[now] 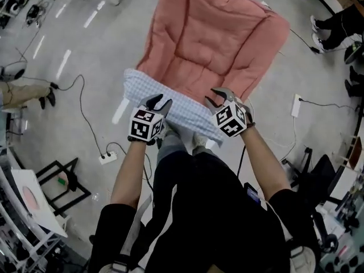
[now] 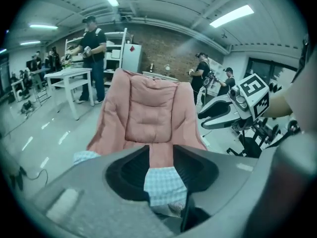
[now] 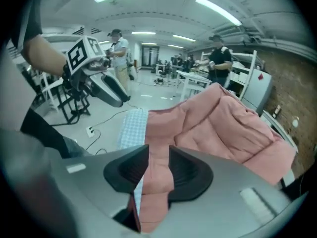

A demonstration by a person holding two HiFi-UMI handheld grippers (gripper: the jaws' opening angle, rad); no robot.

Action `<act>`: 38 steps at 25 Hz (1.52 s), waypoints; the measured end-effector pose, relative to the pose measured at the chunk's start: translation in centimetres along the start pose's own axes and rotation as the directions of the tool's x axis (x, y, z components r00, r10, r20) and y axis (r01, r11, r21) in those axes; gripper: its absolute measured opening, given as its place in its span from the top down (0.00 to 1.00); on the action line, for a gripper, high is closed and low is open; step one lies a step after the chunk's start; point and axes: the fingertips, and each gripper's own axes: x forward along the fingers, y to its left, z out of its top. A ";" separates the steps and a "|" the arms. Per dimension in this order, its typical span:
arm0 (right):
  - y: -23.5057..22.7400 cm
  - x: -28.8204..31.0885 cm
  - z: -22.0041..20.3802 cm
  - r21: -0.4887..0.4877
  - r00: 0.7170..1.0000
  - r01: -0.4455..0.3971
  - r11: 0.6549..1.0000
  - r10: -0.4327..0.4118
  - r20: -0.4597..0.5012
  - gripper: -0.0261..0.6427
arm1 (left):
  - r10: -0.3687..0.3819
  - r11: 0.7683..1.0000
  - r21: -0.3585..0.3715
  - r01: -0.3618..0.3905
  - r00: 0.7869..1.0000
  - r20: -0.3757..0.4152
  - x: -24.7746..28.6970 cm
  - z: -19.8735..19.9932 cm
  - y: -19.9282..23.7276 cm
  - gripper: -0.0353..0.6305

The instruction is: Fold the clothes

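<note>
Step in hand: first fold of a pink quilt (image 1: 211, 38), both corners of the near edge held.

- Left gripper (image 1: 158, 102): fingers (image 2: 130, 172) closed on the quilt's near edge. The left gripper view shows pink face and blue checked lining (image 2: 163, 187) pinched together between the pads.
- Right gripper (image 1: 219, 99): fingers (image 3: 189, 175) closed on the same edge further along. The right gripper view shows pink cloth filling the gap between the pads.
- The quilt stretches away from the person over the floor (image 1: 85, 56), face up, quilted panels visible. Its near edge is turned over, so a band of checked lining (image 1: 170, 98) runs between the two grippers.
- I cannot tell whether the far part lies on the floor or hangs clear of it. In both gripper views it stands up rather full, as if raised.
- Both grippers sit side by side, near each other, just in front of the person's legs, pointing down and forward.

Judgement: early in the task. The cloth is spread at full length and no finished fold is visible.

Next move calls for:
- carrying both held corners forward together, level with each other, toward the far edge;
- keeping the edge taut between the grippers, so the turned band does not sag or skew;
- both grips holding until the edges meet.

Risk: the thick padding may slip from the right pads, which hold only the pink layer.
</note>
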 end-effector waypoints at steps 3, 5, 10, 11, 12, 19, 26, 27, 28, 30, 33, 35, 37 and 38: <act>2.2 2.4 0.8 -0.139 0.995 -0.094 0.986 0.090 -0.036 0.76 | 0.083 0.986 -0.146 -0.081 0.997 0.007 -2.5 -4.1 1.8 0.71; 3.3 4.1 1.2 -0.169 0.987 -0.153 0.974 0.145 -0.063 0.76 | 0.129 0.960 -0.253 -0.122 0.992 0.010 -3.6 -7.3 3.0 0.71; 4.9 9.8 0.6 -0.109 0.956 -0.279 0.954 0.265 -0.129 0.74 | 0.182 0.866 -0.476 -0.153 0.983 0.015 -3.2 -14.7 4.5 0.71; 4.9 11.2 0.3 -0.107 0.953 -0.282 0.953 0.266 -0.145 0.73 | 0.182 0.845 -0.514 -0.146 0.983 0.020 -2.6 -15.7 4.9 0.71; 5.0 12.4 0.0 -0.111 0.951 -0.283 0.953 0.263 -0.165 0.73 | 0.177 0.824 -0.551 -0.135 0.984 0.023 -2.1 -16.8 5.0 0.71; 6.8 19.0 -2.9 -0.053 0.901 -0.364 0.930 0.337 -0.274 0.61 | 0.174 0.666 -0.743 -0.060 0.982 0.076 0.8 -21.9 4.4 0.71; 8.0 24.5 -5.8 -0.013 0.869 -0.419 0.908 0.396 -0.297 0.56 | 0.251 0.535 -0.845 0.008 0.953 0.168 5.6 -25.9 5.6 0.70; 8.3 25.0 -6.1 -0.017 0.861 -0.436 0.900 0.412 -0.299 0.54 | 0.269 0.520 -0.854 0.025 0.944 0.192 6.4 -26.2 5.7 0.67; 8.6 25.4 -6.6 -0.015 0.851 -0.454 0.891 0.429 -0.304 0.52 | 0.289 0.505 -0.862 0.043 0.933 0.216 7.0 -26.5 5.6 0.62; 9.1 26.1 -7.6 0.019 0.828 -0.483 0.875 0.464 -0.315 0.47 | 0.319 0.477 -0.876 0.077 0.913 0.254 8.4 -27.3 5.5 0.59; 9.3 26.9 -8.8 0.135 0.788 -0.510 0.850 0.524 -0.323 0.44 | 0.326 0.420 -0.898 0.132 0.901 0.285 11.1 -28.7 4.8 0.45; 9.3 27.4 -9.7 0.193 0.764 -0.517 0.834 0.551 -0.336 0.44 | 0.324 0.384 -0.908 0.167 0.897 0.301 13.0 -29.6 4.4 0.43; 9.5 28.3 -10.6 0.223 0.750 -0.522 0.823 0.567 -0.340 0.44 | 0.333 0.366 -0.906 0.212 0.880 0.340 14.1 -30.4 5.1 0.42; 9.7 28.7 -10.8 0.240 0.742 -0.528 0.814 0.581 -0.336 0.44 | 0.338 0.360 -0.901 0.243 0.866 0.369 14.5 -30.7 5.7 0.42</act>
